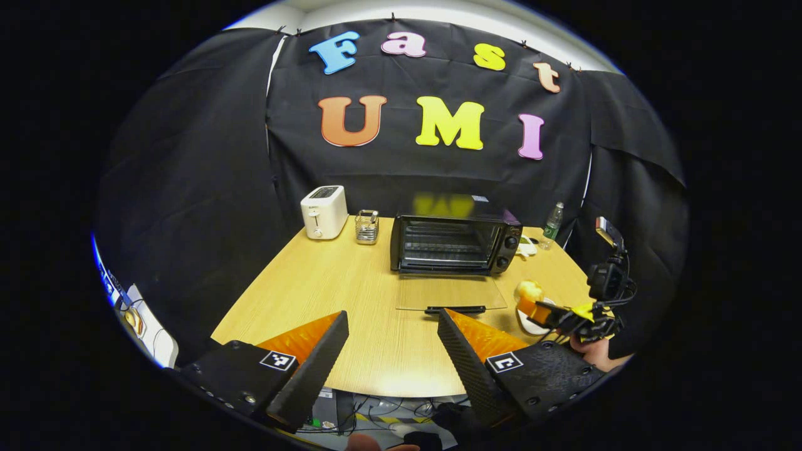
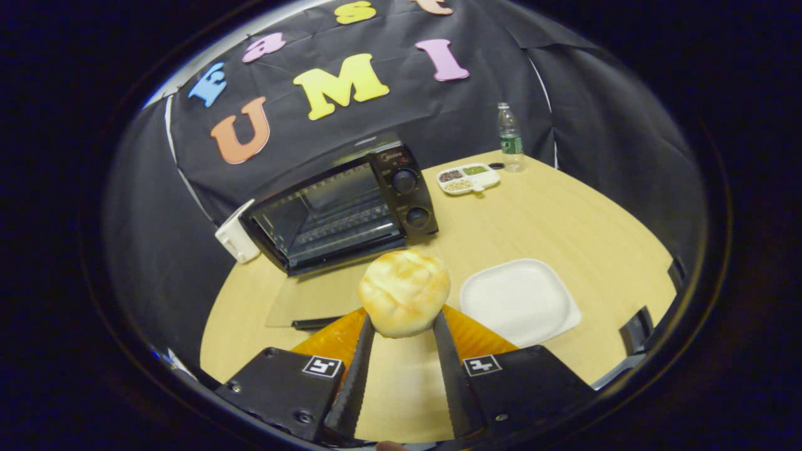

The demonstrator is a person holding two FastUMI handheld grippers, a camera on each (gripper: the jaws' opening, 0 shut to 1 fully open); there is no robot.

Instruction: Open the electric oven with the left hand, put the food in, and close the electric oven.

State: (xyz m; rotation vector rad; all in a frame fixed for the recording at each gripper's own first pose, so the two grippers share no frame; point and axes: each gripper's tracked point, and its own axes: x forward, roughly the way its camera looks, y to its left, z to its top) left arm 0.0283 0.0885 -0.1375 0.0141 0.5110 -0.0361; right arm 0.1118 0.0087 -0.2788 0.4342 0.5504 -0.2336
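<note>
Two grippers work over the wooden worktop [image 1: 376,351]. The electric oven [image 1: 454,244] stands at the back with its glass door [image 1: 451,293] folded down flat, handle toward the front edge. In the left gripper view, the left gripper [image 1: 391,341] hangs with its fingers spread wide and nothing between them; this view also takes in a white toaster [image 1: 324,212] and a small wire holder [image 1: 367,226] left of the oven. In the right gripper view, the right gripper [image 2: 402,332] clamps a golden bread roll [image 2: 404,292] between both fingers, above the worktop near the door. Just beside it lies a white plate [image 2: 520,302]; farther back sit a divided snack tray [image 2: 468,178] and a water bottle [image 2: 510,138].
</note>
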